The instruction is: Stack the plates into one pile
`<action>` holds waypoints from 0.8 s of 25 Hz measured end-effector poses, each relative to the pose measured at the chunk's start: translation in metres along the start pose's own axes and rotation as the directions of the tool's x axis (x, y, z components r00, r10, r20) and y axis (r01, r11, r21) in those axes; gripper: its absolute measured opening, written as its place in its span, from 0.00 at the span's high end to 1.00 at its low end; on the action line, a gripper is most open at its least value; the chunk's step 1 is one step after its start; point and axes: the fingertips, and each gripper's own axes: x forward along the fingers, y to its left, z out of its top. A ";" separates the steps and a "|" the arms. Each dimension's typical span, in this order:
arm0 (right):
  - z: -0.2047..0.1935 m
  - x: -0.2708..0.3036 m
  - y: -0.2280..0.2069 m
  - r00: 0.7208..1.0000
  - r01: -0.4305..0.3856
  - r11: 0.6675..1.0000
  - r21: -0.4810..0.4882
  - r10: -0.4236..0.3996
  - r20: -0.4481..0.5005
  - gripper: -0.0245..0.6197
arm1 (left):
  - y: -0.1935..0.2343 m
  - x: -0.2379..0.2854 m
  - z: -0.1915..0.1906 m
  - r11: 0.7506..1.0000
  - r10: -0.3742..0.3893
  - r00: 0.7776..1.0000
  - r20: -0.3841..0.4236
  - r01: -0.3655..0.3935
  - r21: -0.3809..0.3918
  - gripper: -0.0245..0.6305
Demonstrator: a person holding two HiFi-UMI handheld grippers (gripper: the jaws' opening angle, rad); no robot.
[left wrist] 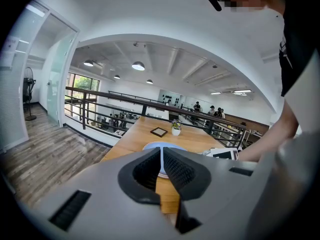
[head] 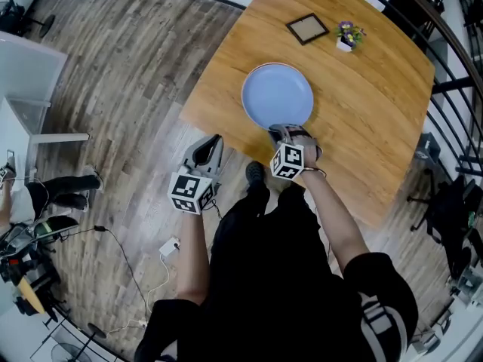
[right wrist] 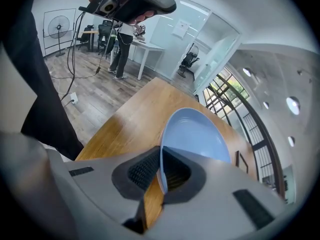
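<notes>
A light blue plate (head: 277, 95) lies on the wooden table (head: 370, 119), close to its near edge. My right gripper (head: 285, 131) points steeply down at the plate's near rim and is shut on it. In the right gripper view the thin rim of the plate (right wrist: 196, 134) runs between the two pads, and the plate looks tipped up. My left gripper (head: 213, 142) hangs over the floor to the left of the table, shut and empty. Past its closed jaws (left wrist: 162, 160) I see the plate (left wrist: 174, 146) further along the table. I cannot tell whether other plates lie under it.
A small dark picture frame (head: 307, 29) and a little flower pot (head: 347, 36) stand at the table's far end. A black railing (head: 453, 81) runs behind the table on the right. A charger with a cable (head: 170, 246) lies on the plank floor, and another person's feet (head: 72, 191) are at the left.
</notes>
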 end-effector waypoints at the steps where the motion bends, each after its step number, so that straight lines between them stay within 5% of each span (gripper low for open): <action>1: 0.001 0.000 0.000 1.000 -0.004 1.000 0.001 0.004 0.004 0.92 | 0.002 0.000 0.000 1.000 0.003 1.000 0.003 -0.003 0.001 0.91; 12: 0.000 -0.004 -0.010 0.999 -0.012 0.997 0.070 0.010 0.035 0.77 | 0.001 0.011 0.003 1.000 -0.018 1.000 -0.003 0.018 -0.002 0.91; 20: -0.002 -0.025 -0.014 0.995 -0.001 0.981 0.195 -0.019 0.100 0.83 | -0.008 0.017 0.006 0.999 -0.049 0.999 -0.009 0.049 0.013 0.91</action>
